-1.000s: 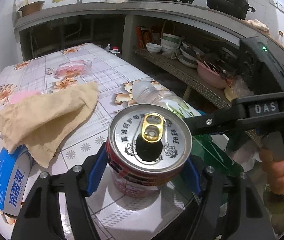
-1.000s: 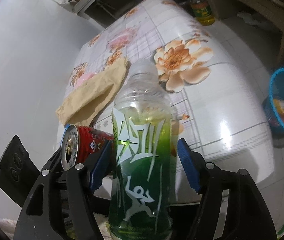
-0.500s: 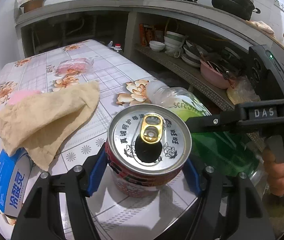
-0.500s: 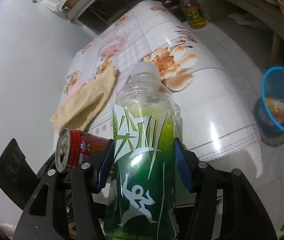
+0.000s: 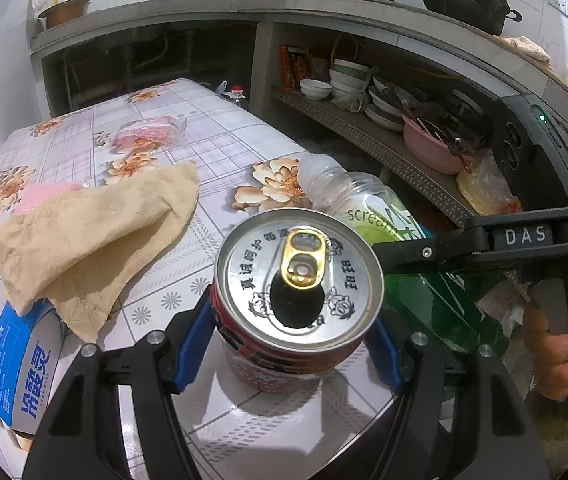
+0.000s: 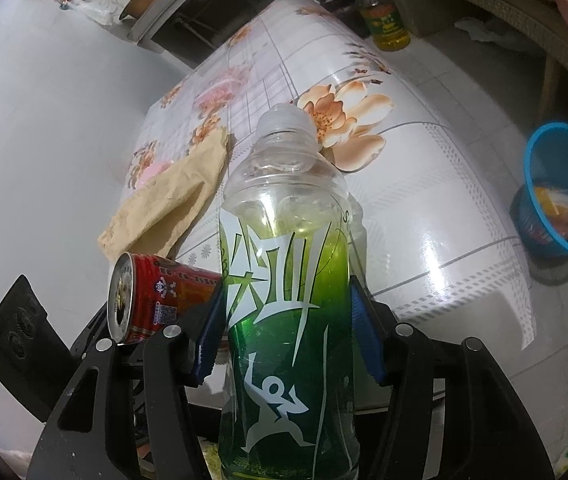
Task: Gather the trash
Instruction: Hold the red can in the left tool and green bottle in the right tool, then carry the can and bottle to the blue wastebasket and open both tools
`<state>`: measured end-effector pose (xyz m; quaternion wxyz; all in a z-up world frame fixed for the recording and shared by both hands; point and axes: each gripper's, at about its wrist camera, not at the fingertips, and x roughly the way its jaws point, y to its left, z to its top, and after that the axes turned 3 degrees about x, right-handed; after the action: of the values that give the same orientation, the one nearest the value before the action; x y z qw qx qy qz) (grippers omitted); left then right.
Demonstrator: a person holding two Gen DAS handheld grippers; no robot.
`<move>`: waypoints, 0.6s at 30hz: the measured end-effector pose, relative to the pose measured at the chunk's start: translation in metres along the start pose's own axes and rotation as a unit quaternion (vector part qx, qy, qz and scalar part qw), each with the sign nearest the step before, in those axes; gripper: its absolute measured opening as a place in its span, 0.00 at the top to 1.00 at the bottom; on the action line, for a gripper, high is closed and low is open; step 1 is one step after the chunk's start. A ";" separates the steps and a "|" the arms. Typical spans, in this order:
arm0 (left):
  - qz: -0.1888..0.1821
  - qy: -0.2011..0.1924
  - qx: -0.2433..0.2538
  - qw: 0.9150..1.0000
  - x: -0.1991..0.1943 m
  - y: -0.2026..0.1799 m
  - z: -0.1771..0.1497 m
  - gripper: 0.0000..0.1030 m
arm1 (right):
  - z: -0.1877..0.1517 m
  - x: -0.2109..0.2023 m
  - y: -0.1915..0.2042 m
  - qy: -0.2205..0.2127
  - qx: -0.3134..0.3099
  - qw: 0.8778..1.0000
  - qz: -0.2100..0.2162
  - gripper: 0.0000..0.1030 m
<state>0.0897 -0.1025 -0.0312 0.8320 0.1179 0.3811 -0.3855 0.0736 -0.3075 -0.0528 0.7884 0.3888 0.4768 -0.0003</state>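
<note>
A red drink can [image 5: 299,280] with an opened silver top sits between the blue pads of my left gripper [image 5: 288,344], which is shut on its sides just above the flowered table [image 5: 212,152]. To its right is a clear plastic bottle [image 6: 284,240] with a green label and a white cap. My right gripper [image 6: 287,332] is shut on the bottle's body, both pads pressing the label. In the right wrist view the can [image 6: 156,292] shows at the left, beside the bottle. A person's hand [image 5: 555,344] holds the right gripper's handle.
A crumpled beige cloth [image 5: 96,240] lies on the table, partly over a blue and white box [image 5: 20,368]. A pink wrapped packet [image 5: 148,134] lies farther back. A blue basket [image 6: 559,200] with scraps stands on the floor right of the table. Shelves with dishes [image 5: 363,96] run behind.
The right gripper's pads have closed from a gap onto the bottle, which now leans away from the can. The left gripper and the can have stayed put.
</note>
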 end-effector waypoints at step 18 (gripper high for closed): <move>0.001 0.000 -0.003 1.000 0.000 0.002 0.000 0.35 | 0.000 -0.004 -0.002 -0.005 0.006 1.000 0.014 0.48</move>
<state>0.0910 -0.1016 -0.0313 0.8328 0.1153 0.3821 -0.3835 0.0709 -0.3099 -0.0512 0.7881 0.4005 0.4673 0.0062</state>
